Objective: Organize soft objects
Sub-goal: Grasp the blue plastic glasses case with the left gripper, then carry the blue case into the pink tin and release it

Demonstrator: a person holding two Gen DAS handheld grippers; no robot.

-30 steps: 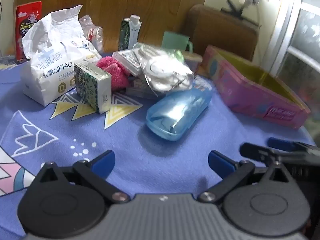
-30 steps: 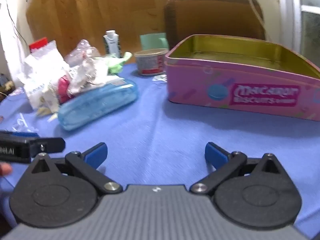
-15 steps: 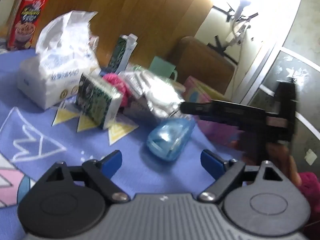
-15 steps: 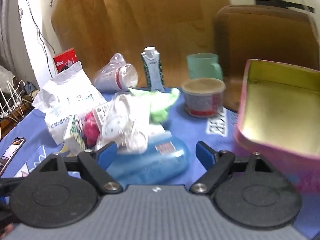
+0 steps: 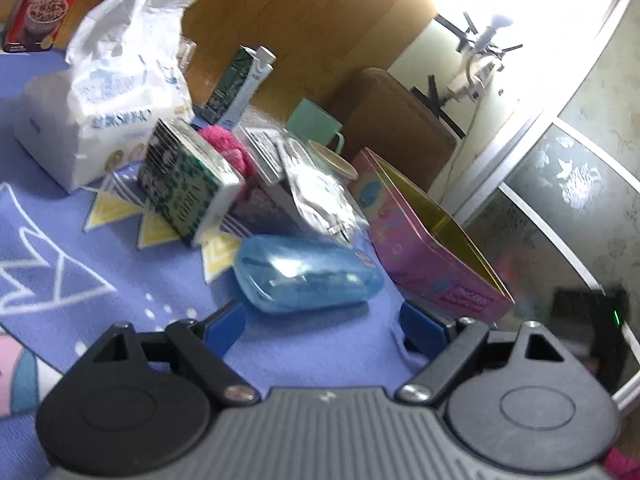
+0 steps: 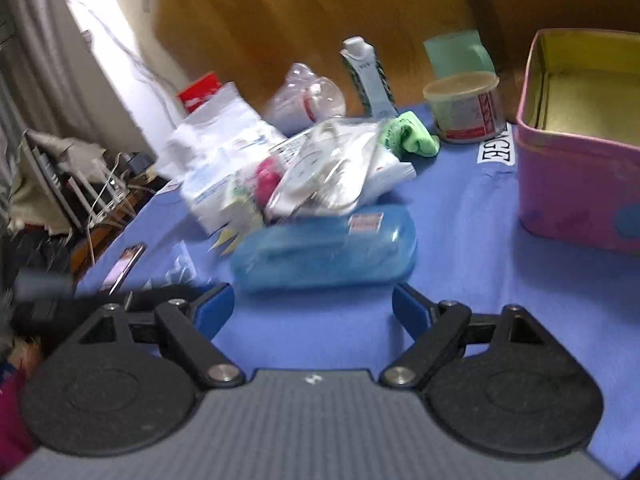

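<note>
Both grippers hover just in front of blue plastic case [image 5: 306, 274]. L gripper [image 5: 322, 326] jaws just narrowed, nothing between; R gripper [image 6: 313, 308] released, empty. Pink fuzzy item [image 5: 228, 152] behind case; green cloth [image 6: 408, 136] behind it; pink tin [image 6: 576, 184] right of case.

A blue hard-shell case [image 6: 324, 254] lies on the counter [image 6: 472, 240], just in front of the heap. Behind it stand a carton with a white cap [image 6: 366, 76], a green mug [image 6: 458, 52] and a lidded tub [image 6: 466, 108]. A patterned green box [image 5: 188, 190] sits tilted beside a white tissue pack [image 5: 108, 104]. A red snack box [image 5: 46, 4] stands at the back. A phone [image 6: 124, 266] lies near the counter's edge.
</note>
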